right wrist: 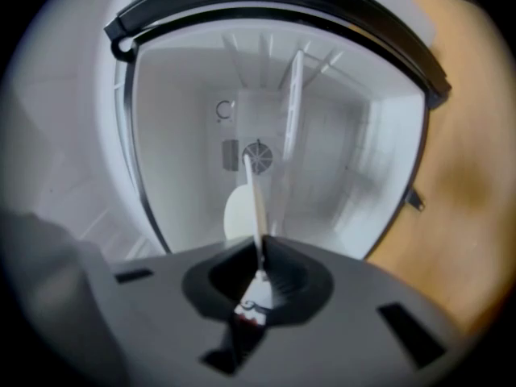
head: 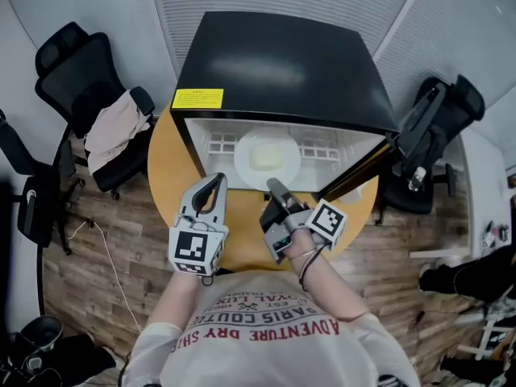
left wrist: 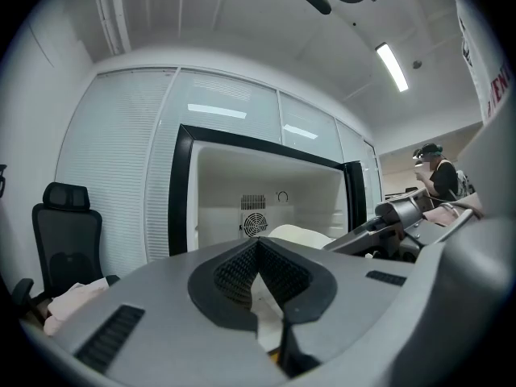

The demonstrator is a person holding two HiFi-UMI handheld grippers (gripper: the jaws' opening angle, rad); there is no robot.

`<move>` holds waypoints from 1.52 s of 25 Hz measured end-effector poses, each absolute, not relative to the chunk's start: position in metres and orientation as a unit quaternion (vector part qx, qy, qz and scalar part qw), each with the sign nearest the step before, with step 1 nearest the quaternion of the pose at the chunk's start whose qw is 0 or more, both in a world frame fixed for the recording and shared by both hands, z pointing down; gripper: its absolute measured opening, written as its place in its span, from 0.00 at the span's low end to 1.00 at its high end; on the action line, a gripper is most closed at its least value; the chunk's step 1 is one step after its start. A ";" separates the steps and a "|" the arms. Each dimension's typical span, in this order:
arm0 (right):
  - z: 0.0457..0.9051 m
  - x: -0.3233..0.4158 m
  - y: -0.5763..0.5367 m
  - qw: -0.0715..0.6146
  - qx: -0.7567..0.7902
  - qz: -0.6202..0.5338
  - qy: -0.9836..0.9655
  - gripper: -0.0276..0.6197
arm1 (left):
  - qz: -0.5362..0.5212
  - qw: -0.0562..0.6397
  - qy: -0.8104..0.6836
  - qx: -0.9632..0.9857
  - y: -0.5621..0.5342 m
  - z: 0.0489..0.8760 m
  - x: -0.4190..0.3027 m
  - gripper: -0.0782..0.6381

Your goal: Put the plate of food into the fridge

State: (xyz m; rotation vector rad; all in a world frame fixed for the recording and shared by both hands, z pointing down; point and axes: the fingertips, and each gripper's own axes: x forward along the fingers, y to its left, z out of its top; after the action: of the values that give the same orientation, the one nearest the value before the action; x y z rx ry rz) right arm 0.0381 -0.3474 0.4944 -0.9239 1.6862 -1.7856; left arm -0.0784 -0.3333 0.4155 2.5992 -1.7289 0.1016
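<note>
1. The plate [head: 292,164], round and white, is lying level just inside the fridge [head: 282,63], about midway across its opening. My right gripper [head: 274,188] is pinching the plate's near rim.
2. The food [head: 266,158], a pale yellowish block, is sitting at the plate's centre.
3. The fridge is standing open, black outside and white inside, with its door [head: 359,166] hanging out at its right.
</note>
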 end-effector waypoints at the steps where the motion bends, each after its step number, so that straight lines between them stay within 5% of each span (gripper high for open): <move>1: 0.497 0.038 -0.353 0.258 -0.345 -0.659 0.616 0.10 | 0.033 0.011 -0.552 0.833 -0.335 0.417 -0.080 0.15; 38: 0.517 0.036 -0.419 0.284 -0.390 -0.655 0.582 0.14 | 0.042 0.040 -0.524 0.850 -0.371 0.441 -0.073 0.15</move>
State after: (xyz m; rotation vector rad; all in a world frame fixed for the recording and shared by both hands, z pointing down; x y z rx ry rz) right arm 0.0364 -0.4192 0.5169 -1.0435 1.5568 -1.7530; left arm -0.0731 -0.3707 0.4411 2.6036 -1.6067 0.1277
